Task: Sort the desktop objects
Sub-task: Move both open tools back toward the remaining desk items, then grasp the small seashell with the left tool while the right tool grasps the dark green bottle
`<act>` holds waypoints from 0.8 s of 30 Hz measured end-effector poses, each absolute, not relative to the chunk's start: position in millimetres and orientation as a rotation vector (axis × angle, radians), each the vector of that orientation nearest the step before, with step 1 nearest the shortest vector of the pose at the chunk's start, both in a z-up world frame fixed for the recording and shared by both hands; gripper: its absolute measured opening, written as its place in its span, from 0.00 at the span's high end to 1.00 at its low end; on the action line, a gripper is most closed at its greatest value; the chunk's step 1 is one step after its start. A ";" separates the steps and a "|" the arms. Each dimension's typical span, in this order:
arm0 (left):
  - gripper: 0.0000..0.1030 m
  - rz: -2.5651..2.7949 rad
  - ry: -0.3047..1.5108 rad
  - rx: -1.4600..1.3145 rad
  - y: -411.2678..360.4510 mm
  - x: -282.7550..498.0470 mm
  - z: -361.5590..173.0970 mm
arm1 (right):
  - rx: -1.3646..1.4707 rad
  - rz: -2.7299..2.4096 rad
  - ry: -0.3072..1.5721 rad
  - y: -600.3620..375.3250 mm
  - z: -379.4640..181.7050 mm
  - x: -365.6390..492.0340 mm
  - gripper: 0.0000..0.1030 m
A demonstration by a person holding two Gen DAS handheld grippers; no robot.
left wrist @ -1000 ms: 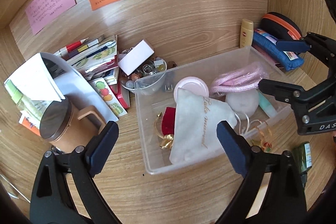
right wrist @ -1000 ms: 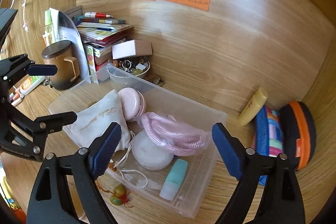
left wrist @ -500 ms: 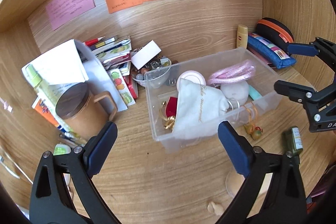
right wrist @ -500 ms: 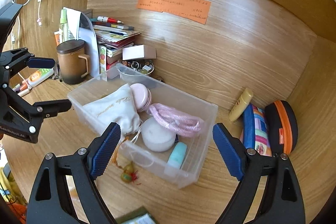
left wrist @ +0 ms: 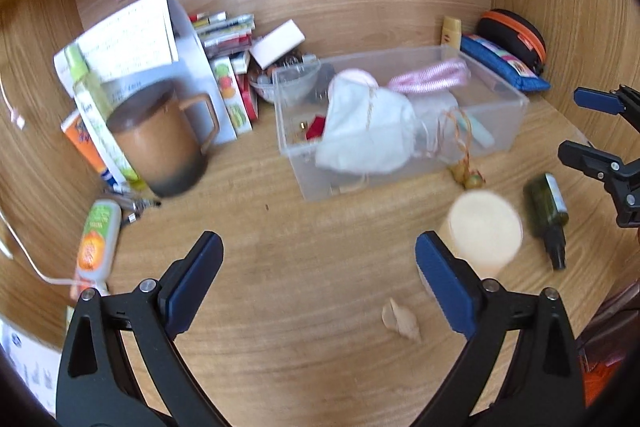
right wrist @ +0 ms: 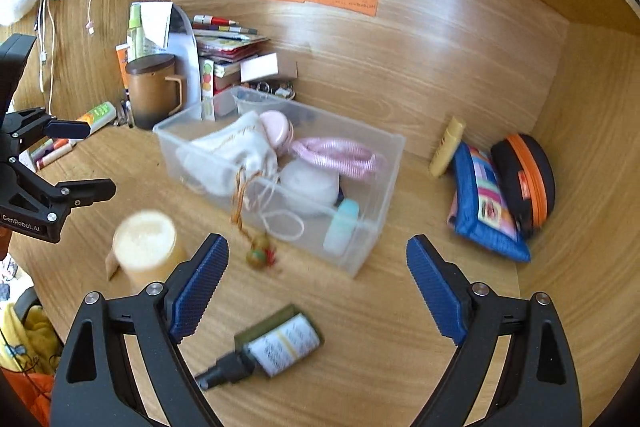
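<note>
A clear plastic bin (left wrist: 508, 115) (right wrist: 372, 243) stands mid-desk and holds a white pouch (left wrist: 364, 127) (right wrist: 228, 155), a pink cord (left wrist: 428, 77) (right wrist: 336, 157), a pink round case (right wrist: 278, 129) and a teal tube (right wrist: 342, 227). A dark green bottle (left wrist: 546, 211) (right wrist: 276, 347) lies in front of it. A cream cylinder (left wrist: 482, 231) (right wrist: 144, 247) stands beside the bottle. My left gripper (left wrist: 318, 285) is open and empty above bare desk. My right gripper (right wrist: 316, 291) is open and empty above the bottle.
A brown lidded mug (left wrist: 160, 139) (right wrist: 154, 89), books (left wrist: 230, 39) and a lotion tube (left wrist: 98, 241) stand at the left. A blue pouch (right wrist: 486, 205) and an orange-rimmed black case (right wrist: 528, 179) lie at the right wall. A shell (left wrist: 400, 319) and a charm (right wrist: 260, 255) lie on the desk.
Both grippers have pulled back from the bin and stayed open. The bottle, the cream cylinder and the shell have come into view in front of the bin.
</note>
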State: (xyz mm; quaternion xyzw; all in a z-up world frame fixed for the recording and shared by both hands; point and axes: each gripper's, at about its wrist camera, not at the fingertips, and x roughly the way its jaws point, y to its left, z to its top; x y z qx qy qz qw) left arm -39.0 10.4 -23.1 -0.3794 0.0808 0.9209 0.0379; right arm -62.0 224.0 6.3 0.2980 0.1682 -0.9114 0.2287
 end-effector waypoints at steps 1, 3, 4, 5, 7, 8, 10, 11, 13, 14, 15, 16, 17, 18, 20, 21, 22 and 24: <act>0.05 2.819 0.239 -1.172 10.4 -36.3 -27.2 | 0.828 -2.510 0.459 225.3 3.4 -59.2 0.13; 0.05 2.807 0.215 -1.192 10.2 -31.9 -35.5 | 0.849 -2.503 0.442 228.4 -4.0 -55.0 0.13; 0.05 2.802 0.205 -1.200 10.2 -30.7 -38.3 | 0.868 -2.498 0.430 229.9 -8.7 -53.4 0.13; 0.05 2.795 0.189 -1.211 9.8 -29.1 -42.5 | 0.882 -2.494 0.423 231.0 -12.6 -51.9 0.13; 0.05 2.783 0.163 -1.235 10.5 -26.0 -49.3 | 0.917 -2.478 0.410 232.5 -22.6 -51.3 0.13; 0.05 2.773 0.152 -1.242 11.3 -24.1 -52.8 | 0.933 -2.471 0.411 232.3 -26.7 -52.5 0.13; 0.05 2.757 0.136 -1.253 13.2 -21.8 -57.6 | 0.967 -2.464 0.417 231.5 -35.4 -54.4 0.13; 0.05 2.746 0.128 -1.261 15.1 -20.4 -60.8 | 0.985 -2.455 0.413 231.1 -39.9 -55.9 0.13; 0.05 2.731 0.127 -1.271 18.1 -18.5 -65.2 | 1.016 -2.436 0.411 229.7 -47.1 -58.8 0.13; 0.05 2.724 0.129 -1.275 20.0 -17.4 -67.9 | 1.032 -2.433 0.411 229.5 -50.4 -59.0 0.13; 0.05 2.718 0.128 -1.280 21.6 -16.4 -70.0 | 1.048 -2.426 0.414 228.8 -53.7 -60.1 0.13; 0.05 2.712 0.126 -1.285 22.9 -15.8 -72.1 | 1.060 -2.420 0.417 228.2 -56.3 -60.9 0.13; 0.05 2.710 0.125 -1.287 23.9 -15.4 -74.8 | 1.068 -2.417 0.417 227.9 -58.7 -62.1 0.13; 0.05 2.716 0.126 -1.282 24.6 -15.1 -75.5 | 1.070 -2.414 0.421 227.4 -60.4 -62.7 0.13; 0.05 2.743 0.146 -1.258 25.2 -14.1 -77.2 | 1.077 -2.411 0.428 226.1 -64.0 -63.6 0.13; 0.05 2.748 0.146 -1.257 24.9 -14.5 -77.8 | 1.088 -2.410 0.436 225.1 -66.1 -64.3 0.13; 0.06 2.750 0.143 -1.251 24.3 -15.2 -77.9 | 1.090 -2.414 0.441 224.3 -66.1 -64.5 0.13; 0.15 2.745 0.133 -1.246 22.4 -17.2 -78.3 | 1.076 -2.423 0.445 224.0 -65.3 -63.2 0.13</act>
